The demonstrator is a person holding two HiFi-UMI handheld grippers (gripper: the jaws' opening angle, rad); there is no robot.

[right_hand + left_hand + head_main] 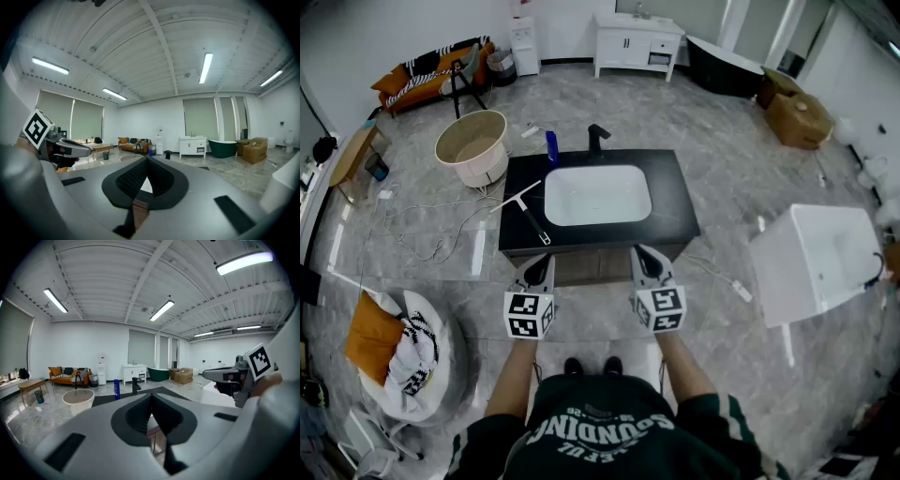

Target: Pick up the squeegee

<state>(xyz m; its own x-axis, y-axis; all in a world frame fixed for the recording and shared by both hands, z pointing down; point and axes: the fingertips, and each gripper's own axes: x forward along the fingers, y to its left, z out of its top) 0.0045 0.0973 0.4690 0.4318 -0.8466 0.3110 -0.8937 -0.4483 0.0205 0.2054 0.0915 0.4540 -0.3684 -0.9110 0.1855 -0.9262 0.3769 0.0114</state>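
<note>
The task is only being begun: the squeegee [525,208] is lying untouched on the left part of the black table [675,192], beside the sink [596,195]. The left claw [541,263] and right claw [644,256] are being held clenched and empty at the near edge. Reaching and grasping are still to be done.
</note>
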